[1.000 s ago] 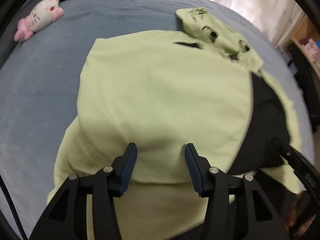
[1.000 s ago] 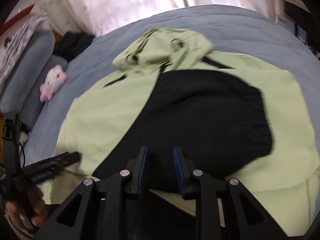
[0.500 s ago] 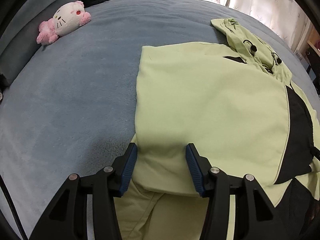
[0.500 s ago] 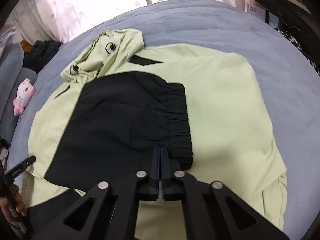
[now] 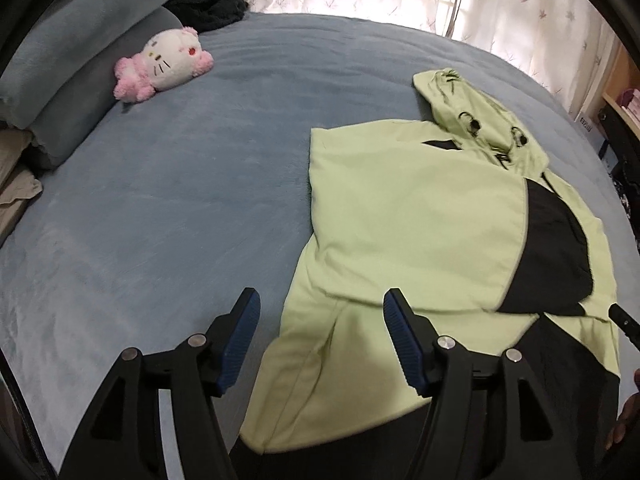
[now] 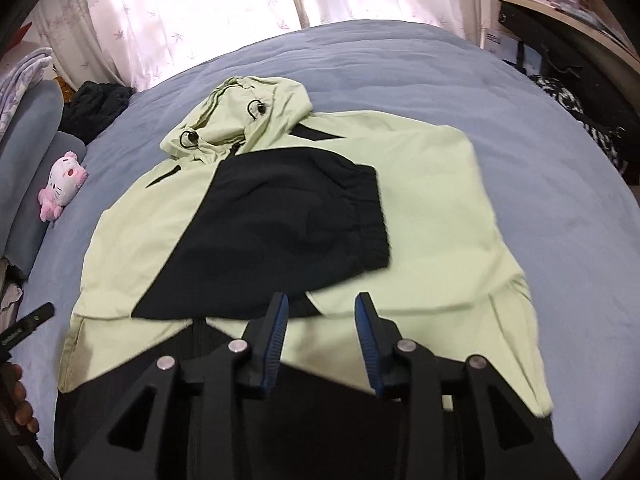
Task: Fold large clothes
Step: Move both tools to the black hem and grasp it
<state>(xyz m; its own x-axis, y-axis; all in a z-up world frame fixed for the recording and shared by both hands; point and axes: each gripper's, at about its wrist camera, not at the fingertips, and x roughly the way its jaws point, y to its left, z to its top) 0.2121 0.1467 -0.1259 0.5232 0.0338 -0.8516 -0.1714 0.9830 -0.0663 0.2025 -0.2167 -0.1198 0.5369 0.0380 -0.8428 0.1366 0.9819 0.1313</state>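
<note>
Daylight through the sheer curtains (image 6: 208, 12) glares white; the bed (image 5: 200, 184) is softly, evenly lit. Fisheye edges bend and darken; right view slightly motion-blurred.

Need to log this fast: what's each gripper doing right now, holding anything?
Left gripper: open, just been widening, holds nothing, above the jacket.
Right gripper: open, just reopened, holds nothing.

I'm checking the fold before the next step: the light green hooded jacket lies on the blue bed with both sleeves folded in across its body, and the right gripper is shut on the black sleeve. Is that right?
Not quite. The right gripper is open: its jaws have just been opening, and nothing is pinched between them in the right wrist view. The rest stands: the jacket lies on the bed with the black sleeve folded across it.
</note>
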